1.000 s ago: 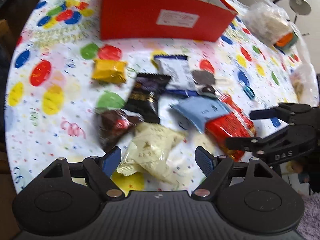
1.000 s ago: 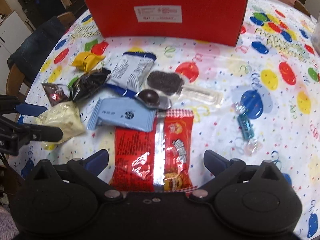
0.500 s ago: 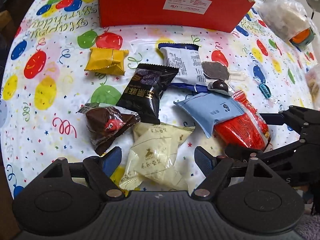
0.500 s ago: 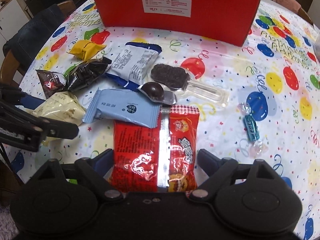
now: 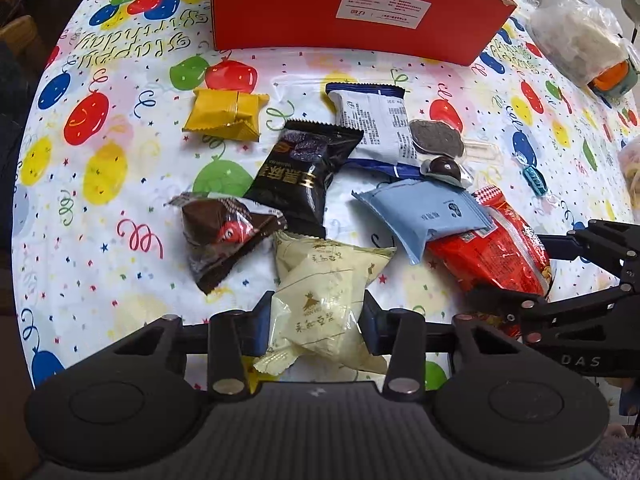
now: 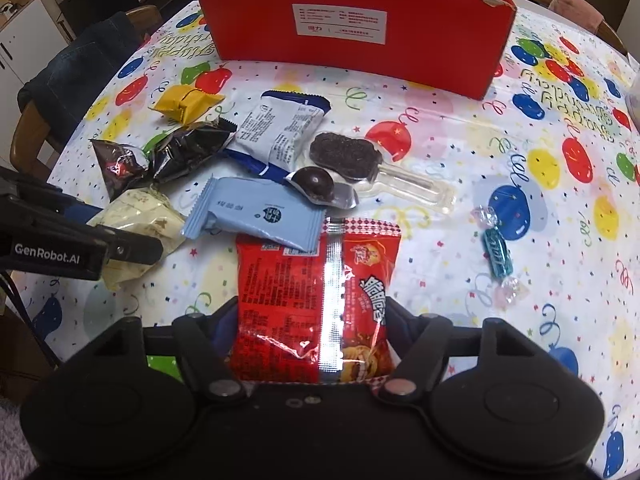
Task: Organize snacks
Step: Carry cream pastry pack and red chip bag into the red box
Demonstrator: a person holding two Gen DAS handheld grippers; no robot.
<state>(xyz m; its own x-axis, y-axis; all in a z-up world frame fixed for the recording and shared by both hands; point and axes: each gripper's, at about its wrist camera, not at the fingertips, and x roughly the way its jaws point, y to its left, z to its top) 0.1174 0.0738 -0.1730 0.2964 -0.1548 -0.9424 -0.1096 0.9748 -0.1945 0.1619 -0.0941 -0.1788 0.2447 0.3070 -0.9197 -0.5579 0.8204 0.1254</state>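
Now cream packet (image 5: 320,304) between left tongs (image 5: 316,322), pinched

Bare tablecloth (image 6: 460,128) lies open right of the snack pile (image 6: 256,184); red box (image 6: 352,28) walls the far side.

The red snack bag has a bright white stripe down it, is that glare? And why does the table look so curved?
Right wrist view: yes, light glares off the red snack bag's shiny seam. Both views: a fisheye lens bends the tablecloth edges; the pictures are sharp.

A balloon-print tablecloth (image 5: 100,152) carries a red box (image 5: 320,8) and scattered snack packets (image 5: 224,116).
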